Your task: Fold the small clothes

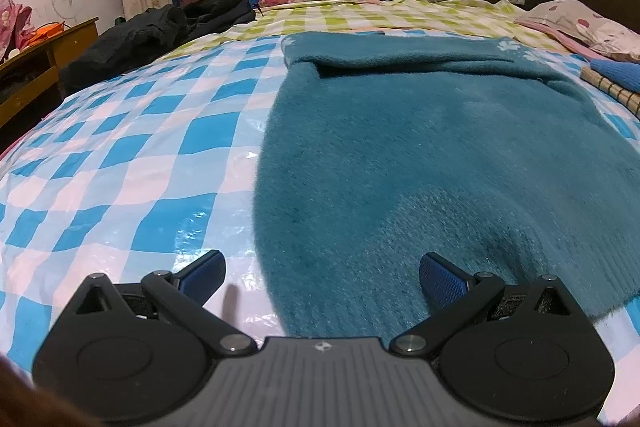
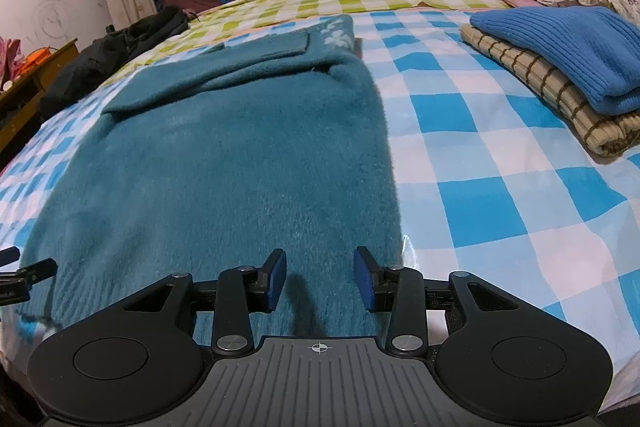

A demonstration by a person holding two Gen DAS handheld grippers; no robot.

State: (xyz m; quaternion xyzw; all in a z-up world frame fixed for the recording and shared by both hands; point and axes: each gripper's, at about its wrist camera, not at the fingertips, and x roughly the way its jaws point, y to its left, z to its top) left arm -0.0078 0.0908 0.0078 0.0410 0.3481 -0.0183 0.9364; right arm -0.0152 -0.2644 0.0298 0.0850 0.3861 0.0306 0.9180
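Teal fuzzy sweater (image 2: 224, 155), soft and limp: take its 6 o'clock hem; left gripper (image 1: 322, 277) and right gripper (image 2: 320, 277) both released, empty.

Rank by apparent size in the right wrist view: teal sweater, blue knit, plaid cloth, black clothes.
1. Teal sweater, by far the largest, though it is also nearest the camera.
2. Blue knit.
3. Plaid cloth, mostly hidden under the knit, so unsure.
4. Black clothes, farther off, so size is unsure too.
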